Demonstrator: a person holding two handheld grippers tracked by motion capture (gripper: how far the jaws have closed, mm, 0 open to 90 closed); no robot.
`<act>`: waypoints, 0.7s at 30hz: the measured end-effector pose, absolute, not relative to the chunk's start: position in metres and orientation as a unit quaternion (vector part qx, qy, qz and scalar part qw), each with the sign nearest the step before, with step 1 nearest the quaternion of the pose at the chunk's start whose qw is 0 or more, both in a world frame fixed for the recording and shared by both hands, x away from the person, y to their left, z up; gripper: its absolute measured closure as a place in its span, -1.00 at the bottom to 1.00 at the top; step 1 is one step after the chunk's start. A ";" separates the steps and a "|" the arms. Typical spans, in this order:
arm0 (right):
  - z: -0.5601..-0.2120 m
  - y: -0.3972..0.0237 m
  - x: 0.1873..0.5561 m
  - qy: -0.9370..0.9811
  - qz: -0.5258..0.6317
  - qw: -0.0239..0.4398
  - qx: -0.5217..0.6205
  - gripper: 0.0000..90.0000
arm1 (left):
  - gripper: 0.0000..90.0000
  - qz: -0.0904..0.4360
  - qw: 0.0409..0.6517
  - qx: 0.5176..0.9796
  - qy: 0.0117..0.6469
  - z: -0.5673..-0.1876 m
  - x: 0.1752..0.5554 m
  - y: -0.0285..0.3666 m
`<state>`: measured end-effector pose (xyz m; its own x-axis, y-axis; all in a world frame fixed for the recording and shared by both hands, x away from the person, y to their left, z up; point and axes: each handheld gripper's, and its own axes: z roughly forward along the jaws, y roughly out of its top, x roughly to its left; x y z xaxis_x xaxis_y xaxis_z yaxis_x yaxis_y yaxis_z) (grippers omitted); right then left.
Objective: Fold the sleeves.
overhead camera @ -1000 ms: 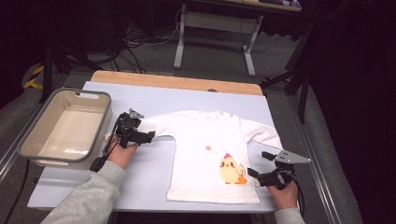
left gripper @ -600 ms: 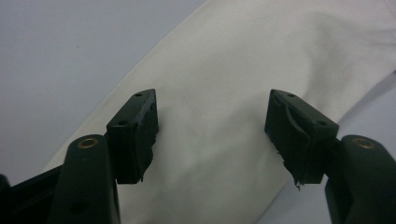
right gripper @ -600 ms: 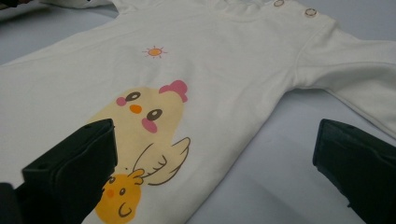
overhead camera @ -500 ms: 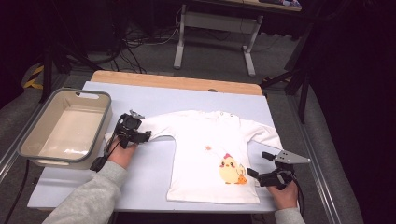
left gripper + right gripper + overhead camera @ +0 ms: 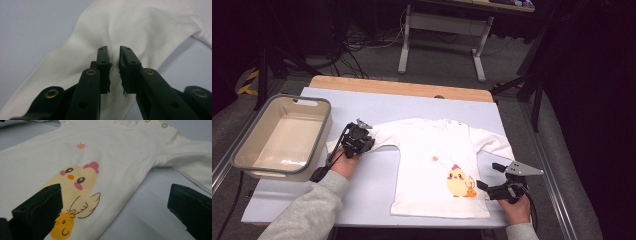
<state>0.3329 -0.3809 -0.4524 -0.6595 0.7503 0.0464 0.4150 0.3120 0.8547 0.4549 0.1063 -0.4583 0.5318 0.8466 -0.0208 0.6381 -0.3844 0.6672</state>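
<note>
A white long-sleeved baby shirt (image 5: pixel 437 165) with a yellow chick print (image 5: pixel 459 182) lies flat on the pale blue table cover (image 5: pixel 362 190). My left gripper (image 5: pixel 368 142) sits on the shirt's left sleeve (image 5: pixel 140 30). Its jaws have just been closing and now pinch a small ridge of sleeve fabric between the pads; in the left gripper view my left gripper (image 5: pixel 113 50) shows only a narrow gap. My right gripper (image 5: pixel 489 176) rests at the shirt's lower right corner. In the right gripper view it (image 5: pixel 115 187) stands wide open beside the chick print (image 5: pixel 75 182), with the hem's edge between its jaws, untouched.
A grey-rimmed beige tub (image 5: pixel 324 107) stands at the table's left, close to the left gripper. A wooden strip (image 5: pixel 402 87) edges the far side. Metal rails run along both sides, and cables and a desk frame lie on the floor beyond.
The left gripper's jaws have drawn together over the sleeve. Both hands stay where they were, and the shirt lies as before.
</note>
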 end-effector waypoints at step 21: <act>-0.453 -0.381 0.332 0.787 0.457 0.184 0.370 -0.99 | 0.97 0.188 0.345 0.794 0.464 -0.429 0.459 0.115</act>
<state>0.3318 -0.3810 -0.4528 -0.6580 0.7514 0.0492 0.4152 0.3074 0.8562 0.4590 0.1148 -0.4286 0.4980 0.8669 -0.0211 0.6072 -0.3313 0.7222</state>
